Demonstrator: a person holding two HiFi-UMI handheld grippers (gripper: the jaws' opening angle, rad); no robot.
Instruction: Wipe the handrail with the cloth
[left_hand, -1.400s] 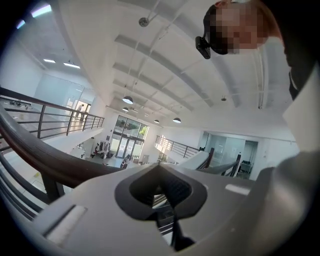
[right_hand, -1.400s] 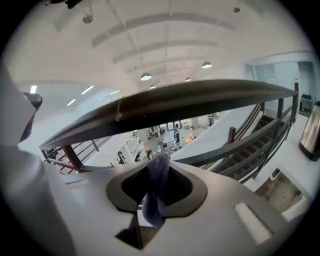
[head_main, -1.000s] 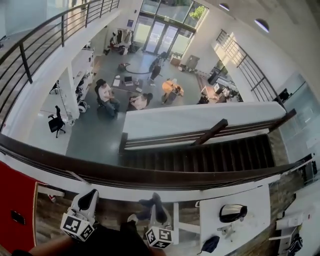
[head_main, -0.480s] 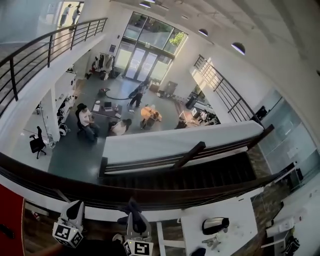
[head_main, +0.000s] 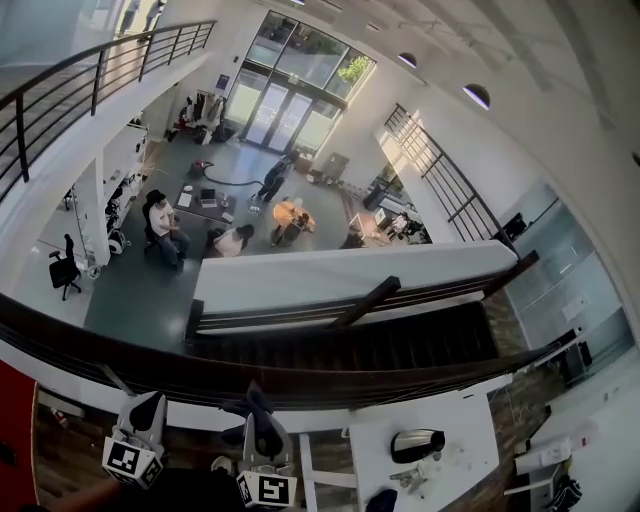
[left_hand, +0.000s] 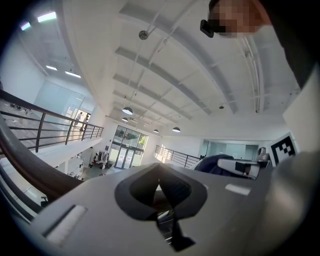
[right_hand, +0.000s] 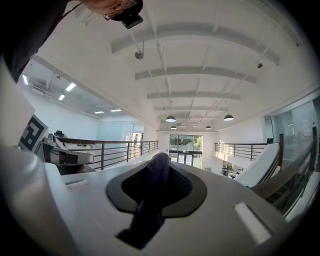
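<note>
Dark blue cloth (right_hand: 152, 195) clamped in the right gripper (head_main: 262, 430), held near the dark wooden handrail (head_main: 330, 378) for wiping; left gripper (head_main: 143, 412) closed, empty.

I am reading no words, numbers or brand names in any view; I am only seeing unlettered black-and-white square markers on the left gripper (head_main: 150, 402) and right gripper (head_main: 262, 422).

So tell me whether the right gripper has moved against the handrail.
Yes. The right gripper has come up toward the handrail: its cloth now overlaps the rail's lower edge.
</note>
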